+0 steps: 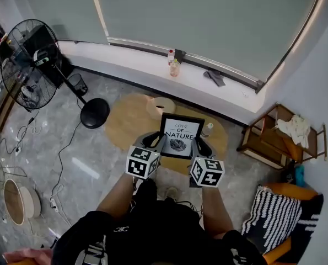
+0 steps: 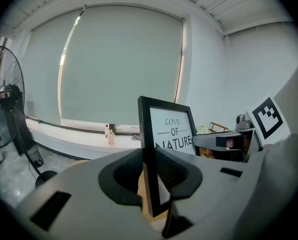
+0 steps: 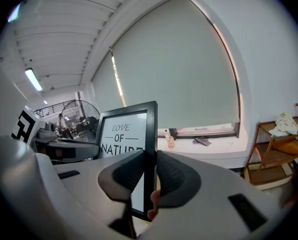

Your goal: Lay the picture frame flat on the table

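A black picture frame (image 1: 180,136) with a white print reading "LOVE OF NATURE" is held upright over the round wooden table (image 1: 129,120). My left gripper (image 1: 155,143) is shut on the frame's left edge (image 2: 149,164), and my right gripper (image 1: 200,147) is shut on its right edge (image 3: 150,149). In both gripper views the frame's side rail sits between the dark pads (image 2: 126,176), with the print (image 3: 122,133) facing me. The frame's lower edge is hidden behind the grippers.
A roll of tape (image 1: 162,106) and a small bottle (image 1: 207,129) sit on the table. A standing fan (image 1: 34,62) is at the left. A wooden shelf (image 1: 279,134) and a striped cushion (image 1: 274,214) are at the right. Bottles (image 1: 174,65) stand on the window ledge.
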{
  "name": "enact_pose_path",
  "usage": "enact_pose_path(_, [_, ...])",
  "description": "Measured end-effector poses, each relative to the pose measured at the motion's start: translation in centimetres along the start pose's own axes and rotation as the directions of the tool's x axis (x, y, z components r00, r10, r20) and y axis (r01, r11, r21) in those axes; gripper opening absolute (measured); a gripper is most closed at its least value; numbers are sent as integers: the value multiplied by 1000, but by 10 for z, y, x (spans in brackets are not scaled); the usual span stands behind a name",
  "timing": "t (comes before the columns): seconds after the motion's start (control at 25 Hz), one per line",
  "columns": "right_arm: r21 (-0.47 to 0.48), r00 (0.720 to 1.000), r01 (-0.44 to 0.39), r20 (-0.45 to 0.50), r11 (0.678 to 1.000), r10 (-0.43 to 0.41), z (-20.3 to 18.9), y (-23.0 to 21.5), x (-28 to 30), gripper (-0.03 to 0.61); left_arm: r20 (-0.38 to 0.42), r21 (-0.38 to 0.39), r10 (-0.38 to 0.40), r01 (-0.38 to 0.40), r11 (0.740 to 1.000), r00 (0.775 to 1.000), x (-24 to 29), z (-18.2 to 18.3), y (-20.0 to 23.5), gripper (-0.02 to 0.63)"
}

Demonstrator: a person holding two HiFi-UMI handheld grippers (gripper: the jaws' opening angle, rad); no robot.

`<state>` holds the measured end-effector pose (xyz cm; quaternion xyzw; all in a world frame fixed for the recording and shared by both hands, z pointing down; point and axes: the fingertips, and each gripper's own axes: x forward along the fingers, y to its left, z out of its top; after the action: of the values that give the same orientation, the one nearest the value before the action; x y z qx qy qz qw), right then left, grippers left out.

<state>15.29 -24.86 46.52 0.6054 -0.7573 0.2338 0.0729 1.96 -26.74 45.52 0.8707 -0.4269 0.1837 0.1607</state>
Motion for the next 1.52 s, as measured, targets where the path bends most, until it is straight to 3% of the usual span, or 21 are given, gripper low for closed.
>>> enact_pose_path(0.28, [29,991,77,-111,997,-73,-38,-9,61,88,-114,-32,-97,94,995,989,55,-35,45,94])
enact_pose_path(0.52, [94,957,144,-267,985,-114,-94,-26,124,89,-246,-96,-198,179,979,949,115,-91,85,95])
enact_pose_path(0.84, [182,870,248,-475,951,-136,-191,-42,186,89,-413,-237,-335,255,937,847,178,-190,126,97])
enact_pose_path(1.08, [254,807,309,-580,916,-111,-274,-60,239,91,-514,-331,-412,269,904,752,230,-273,155,98])
enact_pose_path(1.32, [308,742,386,-664,869,-94,-364,-82,276,89,-605,-366,-446,267,891,660,274,-358,169,97])
enact_pose_path(1.52, [298,689,426,-719,854,-92,-427,-102,301,89,-663,-398,-470,258,881,582,311,-422,176,97])
